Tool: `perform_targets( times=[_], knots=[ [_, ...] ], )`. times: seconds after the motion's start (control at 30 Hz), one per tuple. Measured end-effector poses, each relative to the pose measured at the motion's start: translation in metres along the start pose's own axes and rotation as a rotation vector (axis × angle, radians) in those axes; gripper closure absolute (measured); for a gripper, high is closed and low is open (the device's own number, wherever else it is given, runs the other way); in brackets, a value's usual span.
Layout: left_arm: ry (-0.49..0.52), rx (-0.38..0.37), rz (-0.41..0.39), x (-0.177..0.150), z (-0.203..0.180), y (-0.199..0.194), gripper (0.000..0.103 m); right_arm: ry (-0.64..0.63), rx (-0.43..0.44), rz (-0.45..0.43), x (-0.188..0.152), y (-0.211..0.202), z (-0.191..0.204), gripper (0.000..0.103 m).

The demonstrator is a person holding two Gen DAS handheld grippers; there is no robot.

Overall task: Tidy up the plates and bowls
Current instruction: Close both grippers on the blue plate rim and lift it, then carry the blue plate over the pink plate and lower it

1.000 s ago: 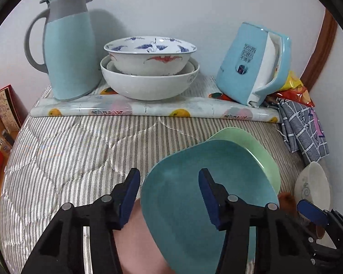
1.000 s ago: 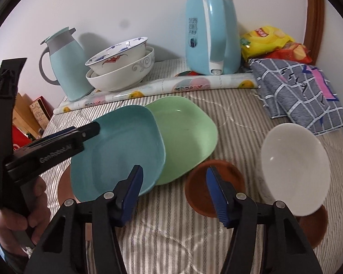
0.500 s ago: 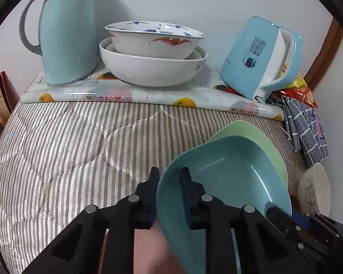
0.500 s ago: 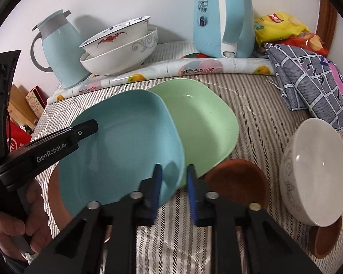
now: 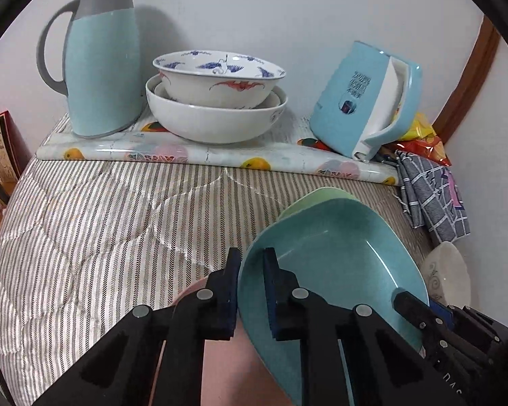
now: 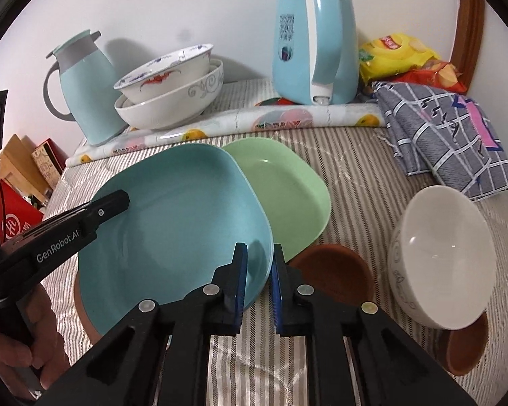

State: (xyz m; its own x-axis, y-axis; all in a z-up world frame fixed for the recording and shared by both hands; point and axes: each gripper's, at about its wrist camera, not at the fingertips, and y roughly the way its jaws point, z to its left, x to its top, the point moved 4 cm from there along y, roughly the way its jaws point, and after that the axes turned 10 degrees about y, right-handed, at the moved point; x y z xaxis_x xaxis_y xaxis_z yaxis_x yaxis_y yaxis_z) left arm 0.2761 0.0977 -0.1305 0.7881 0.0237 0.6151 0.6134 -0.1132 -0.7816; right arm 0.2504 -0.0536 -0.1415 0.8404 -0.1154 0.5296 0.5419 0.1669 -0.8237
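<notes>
Both my grippers, left (image 5: pixel 251 289) & right (image 6: pixel 258 279), have just closed on opposite rims of the teal plate (image 6: pixel 172 223), overlapping the green plate (image 6: pixel 284 189) beyond; next prob. a level lift.

A plain white wall (image 6: pixel 186 6) stands behind a striped quilted tabletop (image 5: pixel 84 223); brown wooden trim (image 6: pixel 470 23) runs at the right.

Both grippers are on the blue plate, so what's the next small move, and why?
Probably lift the blue plate straight up, level. Left gripper and right gripper have just closed on opposite rims, and it overlaps the green plate, so sliding might drag that.
</notes>
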Motion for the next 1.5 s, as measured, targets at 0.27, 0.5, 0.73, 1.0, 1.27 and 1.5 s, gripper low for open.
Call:
perform_targets(
  times=[0.27,0.5,0.73,1.0,1.27,1.5],
  knots=[
    [0.004,0.009,-0.04,-0.006,-0.007,-0.027,0.09,-0.001,0.008,-0.036,-0.003,-0.028,-0.001,0.091],
    [-0.009,0.019,-0.06,-0.013,-0.007,-0.046,0.09,-0.009,0.022,-0.059,-0.009,-0.045,0.004,0.091],
    [-0.021,0.045,-0.066,-0.022,-0.002,-0.06,0.09,-0.026,0.039,-0.067,-0.016,-0.054,0.01,0.091],
    [-0.055,0.067,-0.054,-0.038,0.016,-0.067,0.09,-0.052,0.06,-0.054,-0.028,-0.052,0.026,0.092],
    [-0.078,0.096,-0.039,-0.057,0.033,-0.073,0.09,-0.074,0.08,-0.031,-0.045,-0.046,0.041,0.092],
    [-0.107,0.112,-0.019,-0.074,0.047,-0.073,0.09,-0.094,0.094,-0.001,-0.061,-0.039,0.053,0.092]
  ],
)
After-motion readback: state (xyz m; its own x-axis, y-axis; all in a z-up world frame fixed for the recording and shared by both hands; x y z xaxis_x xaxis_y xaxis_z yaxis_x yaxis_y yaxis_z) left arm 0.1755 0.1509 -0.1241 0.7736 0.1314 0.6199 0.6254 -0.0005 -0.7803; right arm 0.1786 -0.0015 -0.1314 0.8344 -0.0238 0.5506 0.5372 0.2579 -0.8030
